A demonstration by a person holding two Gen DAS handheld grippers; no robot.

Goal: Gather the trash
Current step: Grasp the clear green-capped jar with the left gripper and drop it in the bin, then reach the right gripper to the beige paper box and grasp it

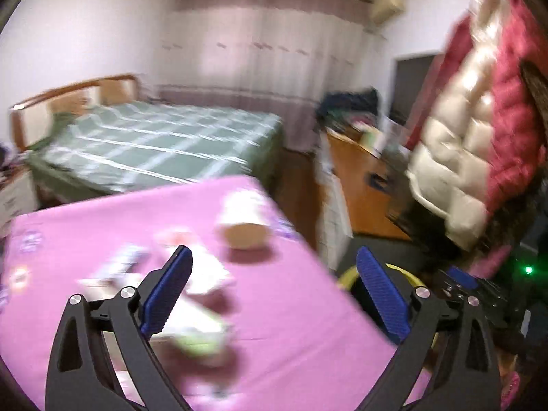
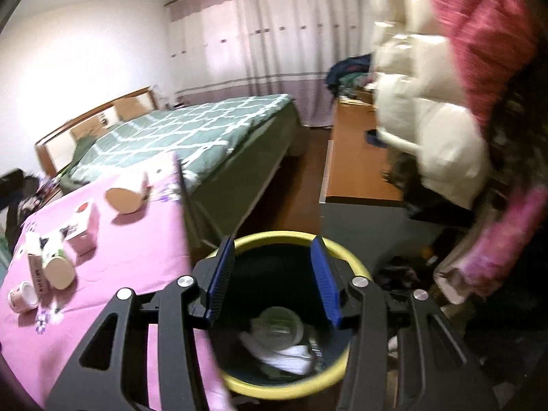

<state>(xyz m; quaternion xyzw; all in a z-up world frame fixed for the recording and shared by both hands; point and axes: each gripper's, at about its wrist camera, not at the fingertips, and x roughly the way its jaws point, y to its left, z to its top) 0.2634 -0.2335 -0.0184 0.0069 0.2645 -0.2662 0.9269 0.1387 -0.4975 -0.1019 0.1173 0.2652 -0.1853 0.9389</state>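
Low in the right wrist view, the bin (image 2: pixel 291 315) is seen from above, its yellow rim framing a dark inside where a lidded cup and crumpled white paper already lie; the right gripper (image 2: pixel 274 281) hangs over that opening, its fingers (image 2: pixel 221 274) partly spread with nothing between them. At the left of that view the pink table (image 2: pixel 137 257) is shown with the trash left on it: a cup on its side (image 2: pixel 126 195) near the far edge, a small box (image 2: pixel 80 231) nearer, a second tipped cup (image 2: pixel 56 263) beside a narrow carton (image 2: pixel 36 270), and a small tub (image 2: pixel 22 296) at the lower left. Across the left wrist view much is blurred; the left gripper (image 1: pixel 274 298) is seen above the table's right edge, fingers (image 1: pixel 167 294) spread wide and empty, with only a slice of the bin's rim visible between them. A person's padded coat (image 2: pixel 428 120) fills the upper right of both views.

A drop-off is judged to be just done, with several pieces yet to be collected. Next, an open gripper would have to be brought back over the table, lowered astride one piece, and closed gently, since the cups are likely light and easily crushed or rolled away.
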